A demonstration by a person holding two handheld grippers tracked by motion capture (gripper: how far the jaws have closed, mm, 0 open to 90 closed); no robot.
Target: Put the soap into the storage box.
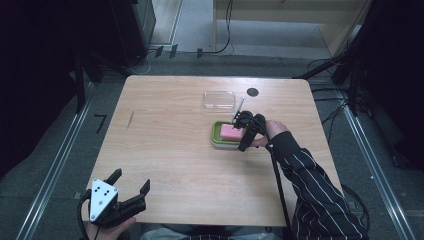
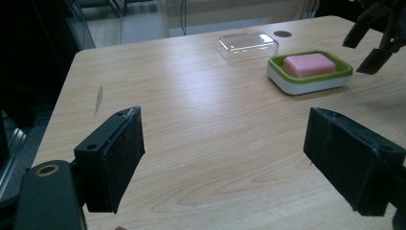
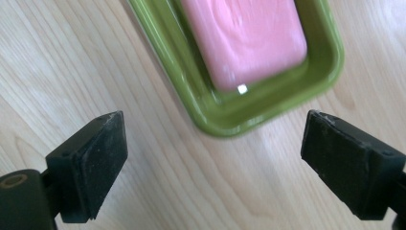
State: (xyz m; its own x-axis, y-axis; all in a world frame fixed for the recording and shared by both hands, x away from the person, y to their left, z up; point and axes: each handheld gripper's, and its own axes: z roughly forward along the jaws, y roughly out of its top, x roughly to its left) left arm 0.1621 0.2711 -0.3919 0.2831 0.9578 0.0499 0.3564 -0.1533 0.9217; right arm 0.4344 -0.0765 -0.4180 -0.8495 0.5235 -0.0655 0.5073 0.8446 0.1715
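Wooden table (image 1: 175, 150), right tongs (image 1: 248, 131) spread above soap (image 1: 230, 132), left tongs (image 1: 131, 190) spread

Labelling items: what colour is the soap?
Pink soap, clearest in the right gripper view.

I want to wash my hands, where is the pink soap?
The pink soap lies in the green dish, right of the table's middle, under the right gripper.

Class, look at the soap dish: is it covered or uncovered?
Uncovered. The pink soap lies bare in the green dish, and the clear lid rests apart on the table behind it.
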